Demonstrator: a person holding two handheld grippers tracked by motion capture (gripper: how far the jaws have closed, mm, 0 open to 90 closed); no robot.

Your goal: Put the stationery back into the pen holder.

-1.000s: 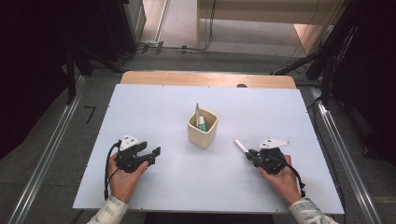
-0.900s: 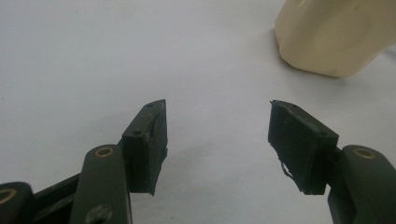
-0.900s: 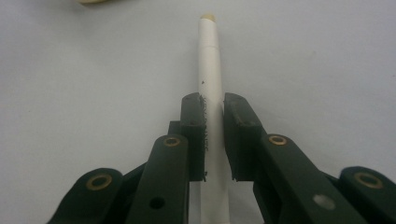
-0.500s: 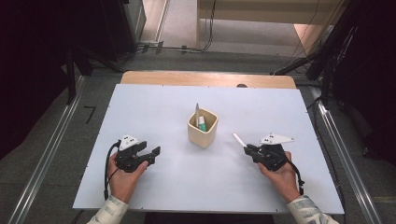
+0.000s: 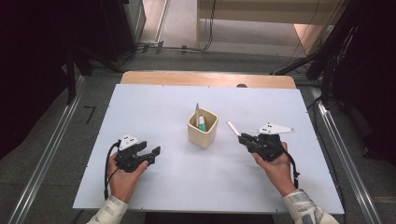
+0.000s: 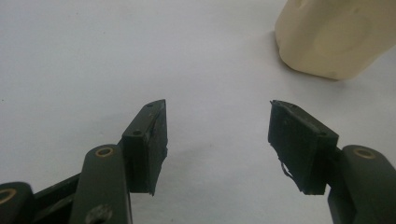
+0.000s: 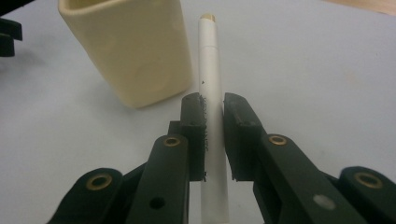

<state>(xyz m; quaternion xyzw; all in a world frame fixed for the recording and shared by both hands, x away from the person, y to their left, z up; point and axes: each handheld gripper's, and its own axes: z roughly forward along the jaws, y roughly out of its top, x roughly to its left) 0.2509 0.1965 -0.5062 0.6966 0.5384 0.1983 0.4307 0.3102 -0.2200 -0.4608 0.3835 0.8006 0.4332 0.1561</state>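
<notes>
A cream square cup (image 5: pixel 203 127) stands at the middle of the white table (image 5: pixel 168 107), holding a green-and-white marker and a thin grey pen. My right gripper (image 5: pixel 244 138) is shut on a white pen (image 5: pixel 233 128), lifted off the table just right of the cup; the pen's tip points up and left. In the right gripper view the white pen (image 7: pixel 211 84) runs between the jaws of the right gripper (image 7: pixel 214 109), the cup (image 7: pixel 135 46) close on the left. My left gripper (image 5: pixel 154 152) rests open at the front left. In its own view the left gripper (image 6: pixel 217 122) holds nothing, the cup (image 6: pixel 334 35) at upper right.
A wooden strip (image 5: pixel 208 79) borders the table's far edge. Metal rails run along the floor on both sides (image 5: pixel 46 154). Bare table surface lies between the two hands and behind the cup.
My right gripper has lifted the white pen off the table and carried it slightly up and left, toward the cup. The left gripper has stayed put.
</notes>
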